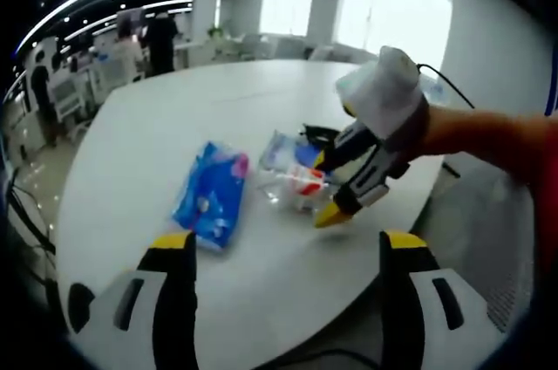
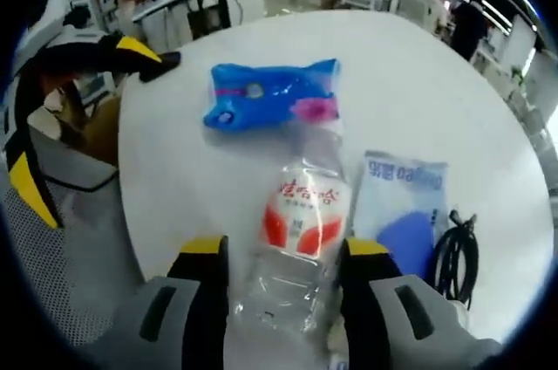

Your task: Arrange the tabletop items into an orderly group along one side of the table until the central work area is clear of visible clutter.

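On the white counter (image 2: 418,65), from left to right, lie a blue plastic wipes pack (image 2: 270,93), a clear plastic bottle with a red-and-white label (image 2: 301,222) and a pale blue pouch (image 2: 403,204). Right gripper (image 2: 283,256) straddles the bottle; left gripper (image 1: 288,252) hangs wide, empty. Squeezed, the thin bottle could crumple and slip out.

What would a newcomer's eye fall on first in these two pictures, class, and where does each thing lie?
First, the clear plastic bottle with its red and white label, lying on the white table between the right gripper jaws. Next, the bright blue packet beyond it, then the pale blue pouch and black cable beside the bottle.
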Action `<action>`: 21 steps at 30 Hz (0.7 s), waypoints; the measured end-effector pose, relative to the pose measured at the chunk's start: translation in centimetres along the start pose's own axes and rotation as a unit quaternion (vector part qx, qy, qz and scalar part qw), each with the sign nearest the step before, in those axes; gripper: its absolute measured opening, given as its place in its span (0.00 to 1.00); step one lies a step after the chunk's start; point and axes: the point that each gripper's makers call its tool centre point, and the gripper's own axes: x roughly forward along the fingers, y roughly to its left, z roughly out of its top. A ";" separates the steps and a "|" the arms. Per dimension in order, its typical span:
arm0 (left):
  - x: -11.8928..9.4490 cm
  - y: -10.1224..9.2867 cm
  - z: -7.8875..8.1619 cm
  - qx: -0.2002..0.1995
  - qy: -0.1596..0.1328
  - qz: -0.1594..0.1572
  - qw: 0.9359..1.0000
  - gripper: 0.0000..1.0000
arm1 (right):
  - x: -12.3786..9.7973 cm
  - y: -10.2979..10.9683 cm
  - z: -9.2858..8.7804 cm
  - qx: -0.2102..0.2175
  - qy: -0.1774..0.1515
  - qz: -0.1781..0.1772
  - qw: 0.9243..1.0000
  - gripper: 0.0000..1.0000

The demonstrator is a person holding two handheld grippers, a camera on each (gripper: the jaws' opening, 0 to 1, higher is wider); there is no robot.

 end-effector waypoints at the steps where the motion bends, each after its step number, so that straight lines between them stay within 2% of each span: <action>1: 0.0 0.0 0.0 0.000 -0.001 0.000 1.000 0.83 | 0.1 0.0 0.0 0.001 0.001 0.000 1.000 0.50; 21: 0.0 0.2 0.0 -0.002 -0.001 0.002 1.000 0.83 | 1.4 -0.1 -0.4 -0.006 0.017 -0.013 1.000 0.47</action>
